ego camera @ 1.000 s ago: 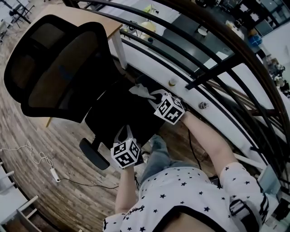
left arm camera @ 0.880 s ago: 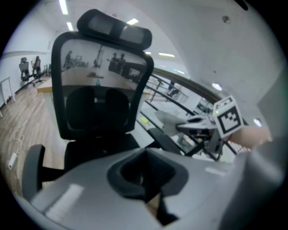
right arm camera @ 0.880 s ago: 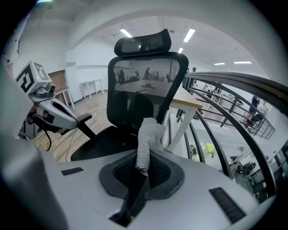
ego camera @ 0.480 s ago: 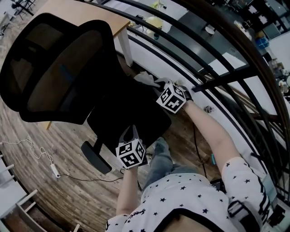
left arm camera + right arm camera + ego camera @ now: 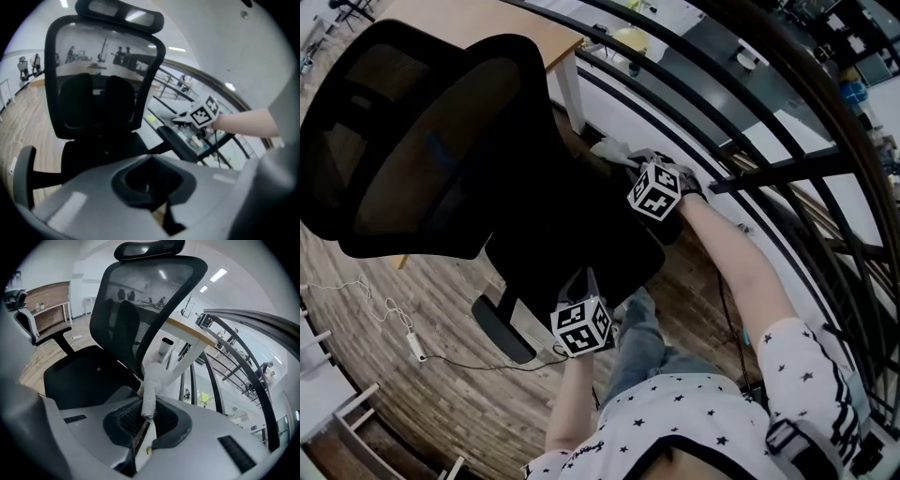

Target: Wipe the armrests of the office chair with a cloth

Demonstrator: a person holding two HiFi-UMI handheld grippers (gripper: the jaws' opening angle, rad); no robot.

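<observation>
The white cloth (image 5: 152, 380) is clenched between the jaws of the right gripper (image 5: 145, 420); it stands up from them as a twisted roll. In the head view the cloth is at the right side of the office chair (image 5: 422, 141), over the far end of the right armrest (image 5: 180, 143). If it touches the armrest, I cannot tell. The left gripper (image 5: 152, 187) has its jaws pressed together with nothing between them. It hangs before the front edge of the seat (image 5: 572, 234), near the left armrest (image 5: 500, 328).

Close behind the right gripper runs a dark metal railing (image 5: 769, 169), so this hand works in the narrow place between chair and rail. Behind the backrest stands a wooden table (image 5: 190, 335) with a white leg. The floor (image 5: 422, 375) is of wood planks, and a white cable (image 5: 380, 309) lies on it at the left.

Only the left gripper view shows the right armrest as one long black pad under the right gripper. Only the right gripper view shows the grip on the cloth, and a second chair (image 5: 23, 319) far at the left.

Compared with one second ago, the right gripper and the cloth are further along the chair's right side, toward the backrest. The left gripper has kept its place by the seat front.
</observation>
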